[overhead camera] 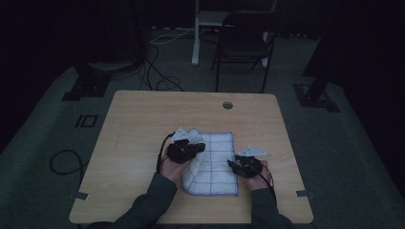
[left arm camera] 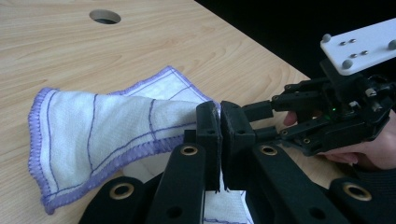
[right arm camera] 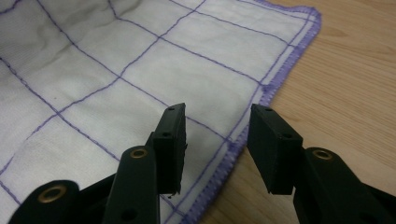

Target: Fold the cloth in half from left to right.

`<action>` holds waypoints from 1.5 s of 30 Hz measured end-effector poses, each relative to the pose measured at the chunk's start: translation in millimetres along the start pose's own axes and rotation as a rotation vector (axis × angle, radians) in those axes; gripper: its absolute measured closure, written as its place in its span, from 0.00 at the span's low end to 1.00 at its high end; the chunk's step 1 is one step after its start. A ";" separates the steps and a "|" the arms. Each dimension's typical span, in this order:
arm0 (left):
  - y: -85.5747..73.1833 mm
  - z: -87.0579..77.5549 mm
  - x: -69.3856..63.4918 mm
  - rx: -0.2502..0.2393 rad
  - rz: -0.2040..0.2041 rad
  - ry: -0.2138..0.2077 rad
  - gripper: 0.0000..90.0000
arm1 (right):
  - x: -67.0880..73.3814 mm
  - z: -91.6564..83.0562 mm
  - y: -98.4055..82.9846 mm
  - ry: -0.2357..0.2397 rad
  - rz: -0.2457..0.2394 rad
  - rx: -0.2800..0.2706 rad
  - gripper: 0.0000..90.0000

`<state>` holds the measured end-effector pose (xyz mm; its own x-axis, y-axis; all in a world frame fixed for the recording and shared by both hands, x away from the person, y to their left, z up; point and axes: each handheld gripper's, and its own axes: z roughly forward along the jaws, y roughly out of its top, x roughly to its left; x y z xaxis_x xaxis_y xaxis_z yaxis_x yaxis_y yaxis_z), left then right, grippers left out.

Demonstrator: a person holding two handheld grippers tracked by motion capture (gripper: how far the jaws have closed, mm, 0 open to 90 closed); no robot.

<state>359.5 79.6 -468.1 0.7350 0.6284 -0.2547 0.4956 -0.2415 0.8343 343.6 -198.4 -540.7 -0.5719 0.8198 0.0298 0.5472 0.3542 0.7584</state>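
A white cloth (overhead camera: 215, 162) with purple grid lines and a purple hem lies on the wooden table (overhead camera: 138, 119). My left gripper (overhead camera: 200, 146) is shut on the cloth's left edge and holds that part folded up off the table; in the left gripper view the cloth (left arm camera: 102, 135) hangs from the closed left gripper (left arm camera: 220, 140). My right gripper (overhead camera: 232, 164) stands open at the cloth's right edge. In the right gripper view the right gripper (right arm camera: 217, 144) straddles the purple hem (right arm camera: 243, 135), with the cloth (right arm camera: 140, 70) spread flat beyond. The right gripper (left arm camera: 261, 114) also appears in the left gripper view.
A round cable hole (overhead camera: 228, 105) sits near the table's far edge. A dark chair (overhead camera: 243, 43) and a white desk leg (overhead camera: 196, 33) stand behind the table. Cables (overhead camera: 157, 71) lie on the floor at the back left.
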 end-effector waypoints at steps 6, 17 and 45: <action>1.4 3.1 -0.2 0.002 0.003 0.001 0.98 | -3.6 -4.4 -1.2 -0.007 0.014 -0.008 0.64; 5.4 15.3 -6.3 0.012 0.014 -0.009 0.98 | -9.3 -13.8 -4.9 -0.020 0.036 -0.023 0.63; 9.1 52.5 -17.1 0.064 0.024 -0.050 0.98 | -22.2 -22.3 -11.3 -0.052 0.091 -0.031 0.63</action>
<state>375.7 27.8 -481.8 0.7688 0.5841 -0.2603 0.5047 -0.3043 0.8079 336.6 -230.6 -535.4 -0.4882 0.8702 0.0662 0.5757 0.2641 0.7739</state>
